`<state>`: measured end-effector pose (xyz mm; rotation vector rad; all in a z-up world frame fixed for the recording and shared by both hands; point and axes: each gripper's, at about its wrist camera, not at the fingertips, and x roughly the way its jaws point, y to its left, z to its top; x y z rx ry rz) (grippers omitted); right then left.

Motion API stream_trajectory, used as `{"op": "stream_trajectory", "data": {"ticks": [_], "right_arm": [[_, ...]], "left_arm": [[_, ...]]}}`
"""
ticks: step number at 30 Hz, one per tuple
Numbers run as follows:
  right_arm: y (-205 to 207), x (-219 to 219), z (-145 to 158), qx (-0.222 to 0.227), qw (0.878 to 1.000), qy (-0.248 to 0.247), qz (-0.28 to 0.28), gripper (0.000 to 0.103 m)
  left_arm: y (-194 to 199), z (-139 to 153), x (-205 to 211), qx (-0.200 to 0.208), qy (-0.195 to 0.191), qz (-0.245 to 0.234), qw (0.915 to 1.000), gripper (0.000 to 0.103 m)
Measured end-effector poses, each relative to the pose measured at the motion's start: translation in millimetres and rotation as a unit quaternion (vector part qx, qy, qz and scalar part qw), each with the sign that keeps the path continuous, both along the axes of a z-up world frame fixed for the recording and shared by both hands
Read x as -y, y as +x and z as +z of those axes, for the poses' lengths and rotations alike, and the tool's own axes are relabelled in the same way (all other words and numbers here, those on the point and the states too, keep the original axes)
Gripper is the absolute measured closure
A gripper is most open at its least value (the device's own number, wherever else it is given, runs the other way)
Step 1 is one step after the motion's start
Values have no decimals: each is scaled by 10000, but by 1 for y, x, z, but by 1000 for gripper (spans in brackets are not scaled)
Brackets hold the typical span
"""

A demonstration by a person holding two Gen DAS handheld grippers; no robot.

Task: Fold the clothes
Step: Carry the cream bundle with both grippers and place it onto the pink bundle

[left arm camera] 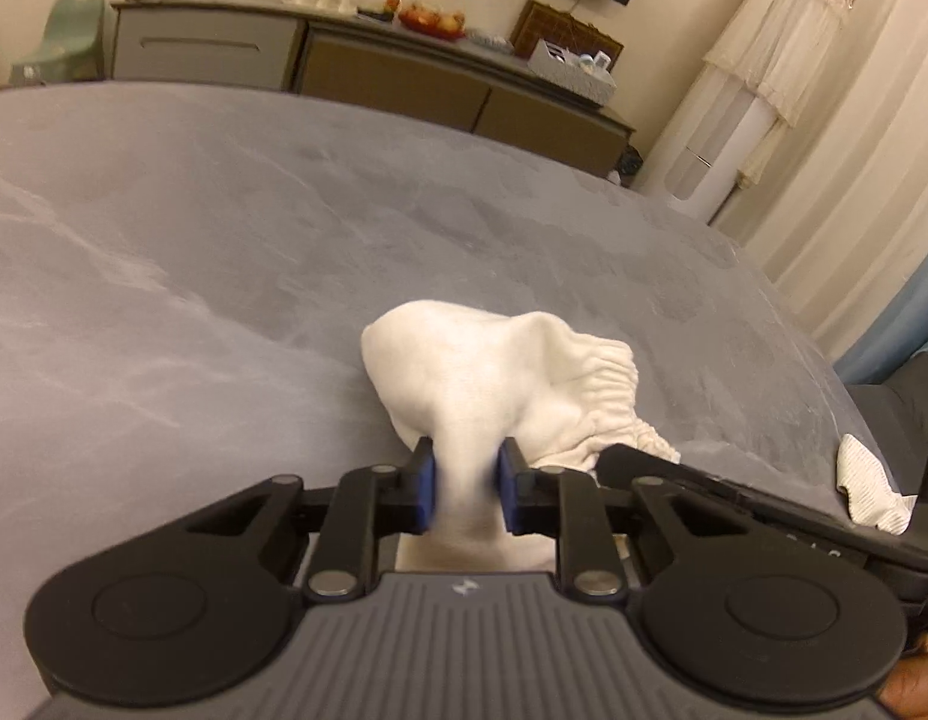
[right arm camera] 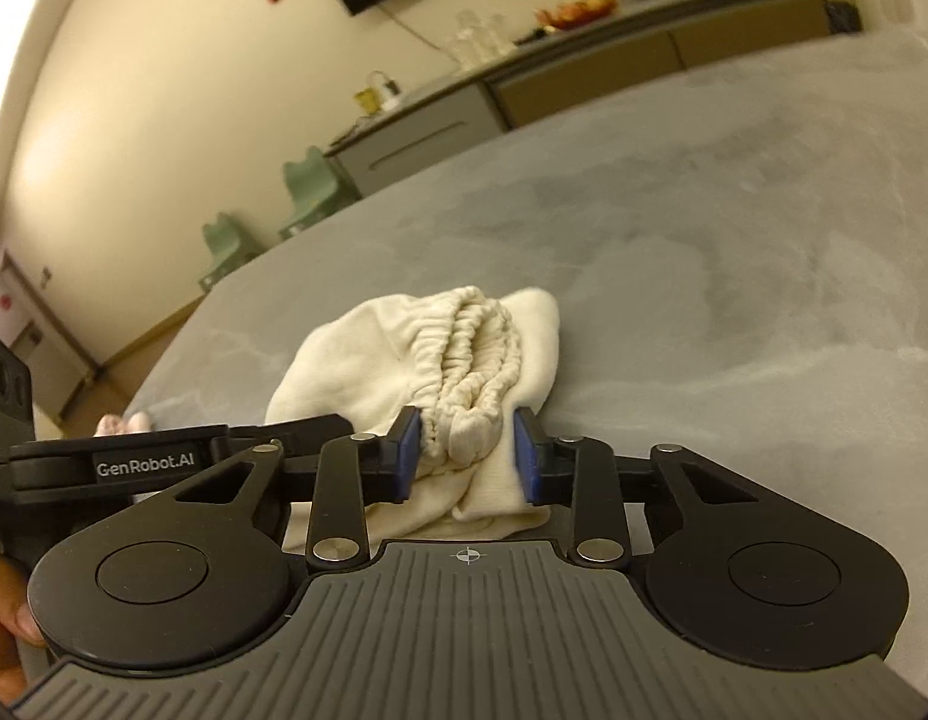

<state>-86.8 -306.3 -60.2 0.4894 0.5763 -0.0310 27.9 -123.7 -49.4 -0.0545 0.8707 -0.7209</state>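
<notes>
Both jaws pinch the white garment (left arm camera: 499, 372): left gripper (left arm camera: 465, 492) one end, right gripper (right arm camera: 466, 456) its ruffled edge.

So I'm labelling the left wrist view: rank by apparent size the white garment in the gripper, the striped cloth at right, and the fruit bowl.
1. White garment, though nearness inflates it.
2. Striped cloth, partly cut off.
3. Fruit bowl, far away, so true size is unsure.

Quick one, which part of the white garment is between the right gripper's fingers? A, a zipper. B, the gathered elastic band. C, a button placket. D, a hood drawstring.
B: in the right wrist view the right gripper straddles the ruched elastic band of the white garment; no buttons, zipper or drawstring show.
</notes>
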Motion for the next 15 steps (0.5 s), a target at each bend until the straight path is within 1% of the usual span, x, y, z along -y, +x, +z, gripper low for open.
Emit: {"op": "stream_trajectory", "data": {"ticks": [4,7,9,10,12,13,15], "right_arm": [[2,-20,10,112,9993,-234,276,71],[15,-60,28,286,9957,-449,755,71],[28,-90,41,416,9913,-543,1129,71],[37,-106,47,485,9882,-571,1339,71],[59,-141,60,646,9797,-654,1782,71],[71,-159,67,737,9746,-691,1999,71],[96,-196,80,931,9624,-731,2443,71]], "left_arm": [[-15,12,-38,256,-36,393,9989,84],[-21,23,-80,451,-77,865,9952,85],[-24,34,-113,614,-36,1276,9899,85],[-24,40,-129,720,-10,1500,9861,85],[-23,55,-163,961,27,1966,9758,85],[-23,61,-180,1075,40,2208,9694,85],[-21,72,-211,1273,66,2713,9540,84]]}}
